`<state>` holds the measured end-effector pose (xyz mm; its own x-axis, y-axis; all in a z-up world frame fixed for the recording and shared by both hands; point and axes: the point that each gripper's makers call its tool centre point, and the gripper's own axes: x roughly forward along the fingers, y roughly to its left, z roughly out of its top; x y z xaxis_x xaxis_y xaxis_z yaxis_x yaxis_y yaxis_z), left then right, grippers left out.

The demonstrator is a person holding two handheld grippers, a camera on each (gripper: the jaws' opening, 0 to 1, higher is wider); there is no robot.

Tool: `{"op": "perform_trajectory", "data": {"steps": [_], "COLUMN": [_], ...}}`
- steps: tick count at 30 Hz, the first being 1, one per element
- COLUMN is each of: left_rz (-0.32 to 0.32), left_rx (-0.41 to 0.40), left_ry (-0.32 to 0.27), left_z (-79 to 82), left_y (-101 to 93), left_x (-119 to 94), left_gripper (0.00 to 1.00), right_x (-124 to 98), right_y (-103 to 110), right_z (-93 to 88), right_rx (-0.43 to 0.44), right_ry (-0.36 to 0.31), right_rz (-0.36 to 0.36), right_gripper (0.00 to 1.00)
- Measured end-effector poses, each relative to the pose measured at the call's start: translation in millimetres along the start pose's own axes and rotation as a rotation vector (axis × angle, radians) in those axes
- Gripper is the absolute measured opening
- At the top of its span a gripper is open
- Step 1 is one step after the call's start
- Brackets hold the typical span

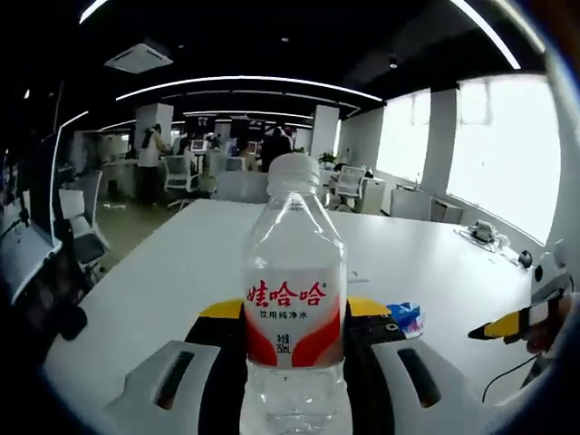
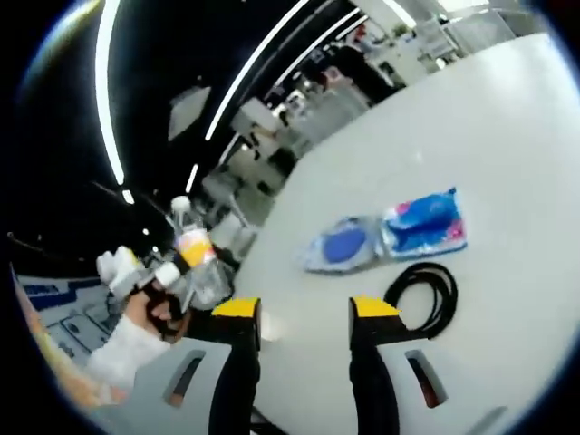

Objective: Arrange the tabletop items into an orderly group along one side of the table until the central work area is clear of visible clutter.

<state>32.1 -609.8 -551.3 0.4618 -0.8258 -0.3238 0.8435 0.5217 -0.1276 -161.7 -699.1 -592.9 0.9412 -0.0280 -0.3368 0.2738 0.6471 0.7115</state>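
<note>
Looking along the left claw [image 1: 294,313], we see a clear water bottle [image 1: 294,299] standing upright between its two yellow-tipped jaws, which press against the bottle's sides and pinch it at label height. The bottle has a white cap and a red-and-white label with printed characters. Behind it the white bench [image 1: 199,263] stretches away toward an open office with chairs, desks and bright windows. On the bench to the right of the bottle we see a blue packet [image 1: 405,317], and at the far right edge the yellow tip of the right claw [image 1: 507,326] comes into view. Near the bench's far right side lie a few small dark items, too small for us to tell.

In the right gripper view, the right claw [image 2: 304,317] is spread, its yellow-tipped jaws apart with bare bench [image 2: 507,136] between them. Beyond the jaws we see two blue packets lying side by side and touching: a paler one [image 2: 343,245] and a brighter blue and pink one [image 2: 426,222]. A coiled black cable [image 2: 424,294] rests on the bench just beside the right jaw tip, near the packets. At the left, a hand [image 2: 149,313] grips the left claw [image 2: 186,272], which carries the water bottle [image 2: 195,258] off the bench edge.
</note>
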Motion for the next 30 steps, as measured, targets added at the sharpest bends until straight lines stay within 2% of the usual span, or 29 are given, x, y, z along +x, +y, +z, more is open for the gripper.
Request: {"op": "perform_trajectory", "data": {"steps": [5,9,13,16,19,22,24,28,29,30], "left_rz": [-0.022,-0.052,-0.067,-0.088,-0.101,-0.117,-0.128,-0.147,-0.151,-0.158], "left_rx": [0.013,0.065,0.085,0.106,0.132,0.133,0.148,0.174,0.170,0.169], "left_ry": [-0.014,-0.020,-0.025,-0.022,-0.021,-0.023,-0.024,-0.018,-0.017,-0.016], "left_z": [4.7,6.9,7.9,6.8,5.4,4.6,3.1,-0.9,-1.4,-1.8], "left_y": [-12.5,-29.8,-41.8,-50.7,-57.1,-60.6,-64.9,-70.7,-71.0,-72.0], "left_x": [-10,-15,-19,-21,-22,-24,-26,-27,-28,-28], "left_gripper": [0.39,0.39,0.39,0.39,0.39,0.39,0.39,0.39,0.39,0.39], "right_x": [23,43,57,68,77,80,80,82,83,82], "right_y": [35,79,113,131,143,148,155,162,161,160], "right_z": [21.5,41.1,47.5,46.3,49.1,65.5,70.1,63.5,62.7,63.0], "right_rx": [-0.045,-0.093,-0.164,-0.215,-0.291,-0.299,-0.280,-0.330,-0.338,-0.350], "right_ry": [-0.012,-0.018,0.003,0.023,0.048,0.022,0.029,0.054,0.056,0.053], "right_rz": [0.081,0.196,0.270,0.297,0.327,0.322,0.356,0.366,0.358,0.360], "right_gripper": [0.38,0.41,0.48,0.48,0.48,0.47,0.45,0.37,0.33,0.25]}}
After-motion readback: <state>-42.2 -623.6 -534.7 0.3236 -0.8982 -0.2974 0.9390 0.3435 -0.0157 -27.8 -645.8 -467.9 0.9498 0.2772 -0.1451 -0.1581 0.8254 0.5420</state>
